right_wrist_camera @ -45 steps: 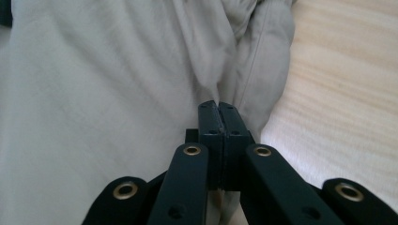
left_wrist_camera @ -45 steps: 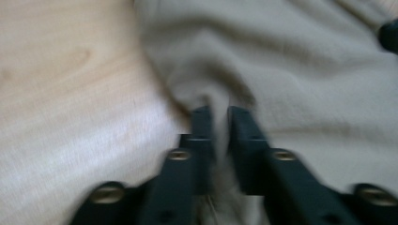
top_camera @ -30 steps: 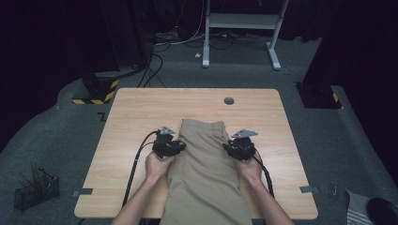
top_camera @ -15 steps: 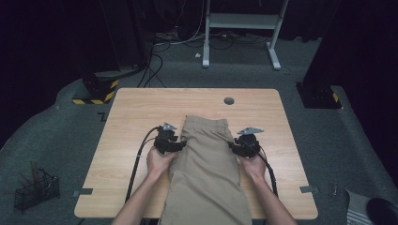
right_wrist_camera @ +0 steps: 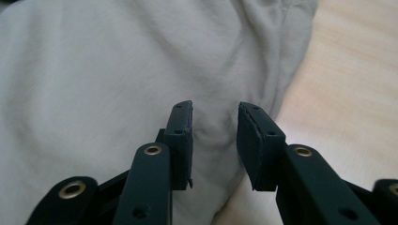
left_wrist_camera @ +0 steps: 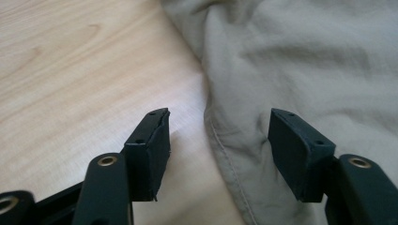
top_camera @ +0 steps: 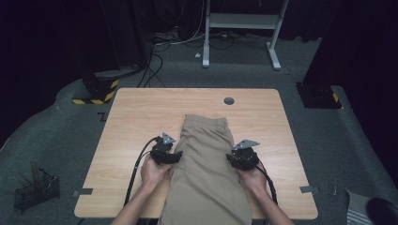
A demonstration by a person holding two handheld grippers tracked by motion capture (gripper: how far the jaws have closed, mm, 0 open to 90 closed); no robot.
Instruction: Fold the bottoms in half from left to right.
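We see a tan garment (top_camera: pixel 205 168), soft woven cloth with shallow creases and a stitched hem along its edge, lying flat on a pale wood-grain table (top_camera: pixel 136 117). Its shape is a long, narrow strip: the far end is squared off and lies near the middle of the table, just short of a small round dark grommet (top_camera: pixel 228 101), while the near end widens a little and runs over the table's front edge toward the person. So its long axis runs from the near edge straight away toward the far edge. We find the left gripper (top_camera: pixel 176 156) at the cloth's left margin and the right gripper (top_camera: pixel 232 159) at its right margin, each held in a hand, with black cables trailing back along the forearms. In the left gripper view the two black, blocky jaws stand wide apart, straddling the hemmed edge with nothing pinched. In the right gripper view the jaws are closer but separated, a gap between them over a rumpled fold beside the bare wood.
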